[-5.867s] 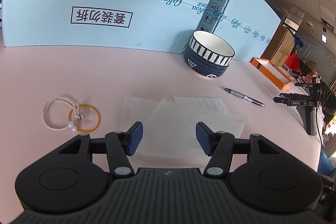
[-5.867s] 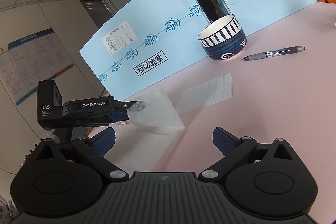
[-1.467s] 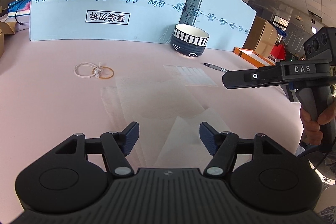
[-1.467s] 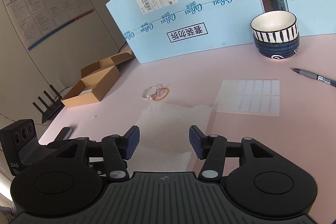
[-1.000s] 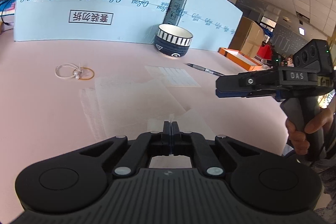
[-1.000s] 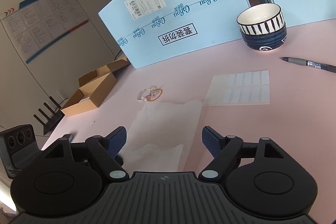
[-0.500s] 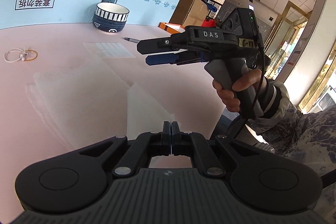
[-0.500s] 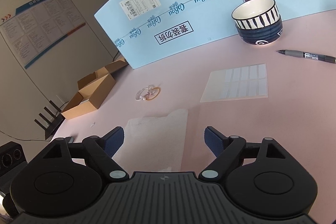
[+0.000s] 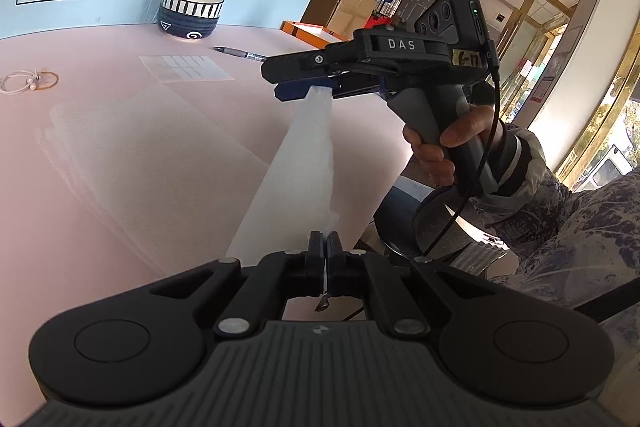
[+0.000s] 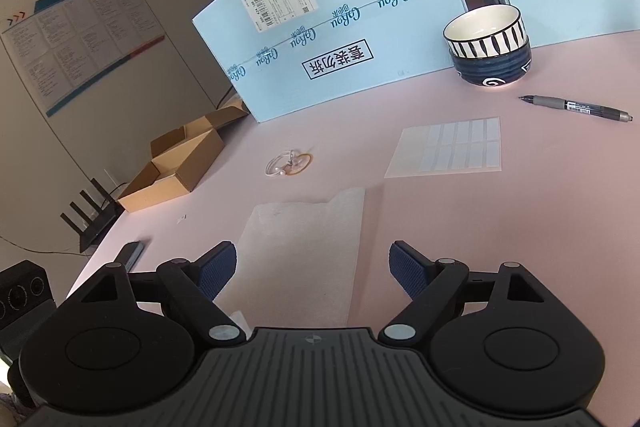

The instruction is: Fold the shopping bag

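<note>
"DAS" on right hand-held gripper [image 9: 294, 89], "Cobou" on blue box [image 10: 360, 39]

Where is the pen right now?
In the right wrist view the pen lies on the pink table at the far right, just in front of the striped bowl and beyond the label sheet.

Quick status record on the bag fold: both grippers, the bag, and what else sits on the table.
left gripper: shut on a corner of the translucent white plastic shopping bag, lifted into a strip
right gripper: open, above the bag
bag: rest lies flat on the pink table
nearby: striped navy ceramic bowl, grey pen, white label sheet, hair ties
</note>
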A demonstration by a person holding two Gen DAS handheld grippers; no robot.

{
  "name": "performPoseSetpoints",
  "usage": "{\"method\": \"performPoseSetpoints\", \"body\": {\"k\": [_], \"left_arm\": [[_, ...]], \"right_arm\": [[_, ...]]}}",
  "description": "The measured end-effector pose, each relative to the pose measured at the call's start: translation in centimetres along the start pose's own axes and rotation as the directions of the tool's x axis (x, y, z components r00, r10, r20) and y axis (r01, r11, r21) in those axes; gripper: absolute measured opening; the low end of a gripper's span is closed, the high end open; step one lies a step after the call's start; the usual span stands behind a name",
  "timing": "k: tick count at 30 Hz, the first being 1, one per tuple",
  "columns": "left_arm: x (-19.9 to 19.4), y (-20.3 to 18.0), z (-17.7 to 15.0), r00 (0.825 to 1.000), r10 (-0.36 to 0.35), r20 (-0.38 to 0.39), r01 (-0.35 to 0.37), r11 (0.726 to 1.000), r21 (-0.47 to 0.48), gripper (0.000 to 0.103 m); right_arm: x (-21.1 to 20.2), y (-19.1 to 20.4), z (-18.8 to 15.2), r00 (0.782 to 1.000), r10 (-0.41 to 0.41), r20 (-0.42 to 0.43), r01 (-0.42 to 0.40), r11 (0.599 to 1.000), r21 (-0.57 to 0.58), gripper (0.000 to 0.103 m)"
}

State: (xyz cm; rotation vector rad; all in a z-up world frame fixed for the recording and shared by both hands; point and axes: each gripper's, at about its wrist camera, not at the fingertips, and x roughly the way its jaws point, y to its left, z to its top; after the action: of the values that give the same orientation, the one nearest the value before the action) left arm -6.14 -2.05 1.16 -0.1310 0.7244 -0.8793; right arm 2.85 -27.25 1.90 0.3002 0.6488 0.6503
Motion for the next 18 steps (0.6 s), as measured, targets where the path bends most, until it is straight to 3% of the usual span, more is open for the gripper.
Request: {"method": "performPoseSetpoints", "body": {"k": [8, 11, 18], "left_arm": [[0.0, -0.4, -1.9, 0.999, 0.040, -0.035, -0.040, 0.999, -0.003, 0.003], [-0.4, -0.1, -2.3, 0.998, 0.061, -0.027, -0.062, 0.998, -0.018, 0.016], [-1.7, 1.0, -3.0, 0.992, 0.127, 0.025, -0.124, 0.989, -0.082, 0.026]], "right_arm": [[-0.1, 1.4, -1.2, 0.999, 0.022, 0.025, -0.022, 1.000, -0.018, 0.085], [0.5, 2.3, -1.7, 0.999, 0.039, 0.014, -0.039, 0.998, -0.041, 0.085], [5.0, 6.9, -3.5, 0.992, 0.035, -0.117, -0.062, 0.968, -0.242, 0.085]]}}
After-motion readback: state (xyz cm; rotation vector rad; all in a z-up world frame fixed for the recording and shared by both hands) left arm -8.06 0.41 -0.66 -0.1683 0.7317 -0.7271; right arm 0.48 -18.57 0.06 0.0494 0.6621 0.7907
